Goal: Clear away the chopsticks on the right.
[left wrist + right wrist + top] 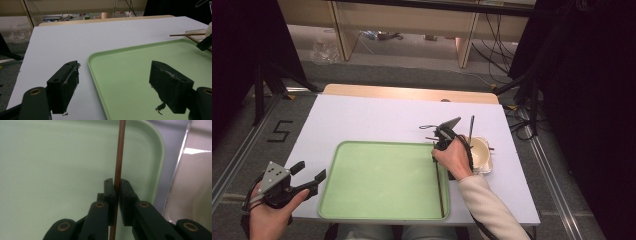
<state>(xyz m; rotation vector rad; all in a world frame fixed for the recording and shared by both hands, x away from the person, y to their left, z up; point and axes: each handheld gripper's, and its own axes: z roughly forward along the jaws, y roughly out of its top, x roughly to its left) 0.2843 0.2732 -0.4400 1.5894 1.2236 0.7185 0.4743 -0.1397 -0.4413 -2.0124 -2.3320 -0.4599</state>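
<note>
Chopstick [119, 157] pinched in right tongs [117, 187], along tray's [160, 155] edge.

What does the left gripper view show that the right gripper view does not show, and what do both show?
Left gripper view alone: the left gripper with open jaws holding nothing, the white table top, and another thin brown stick at the far right.

Right gripper view alone: the right gripper shut on a thin brown wooden stick above the tray, and a clear plastic container beside it.

Both: the pale green plastic tray.
</note>
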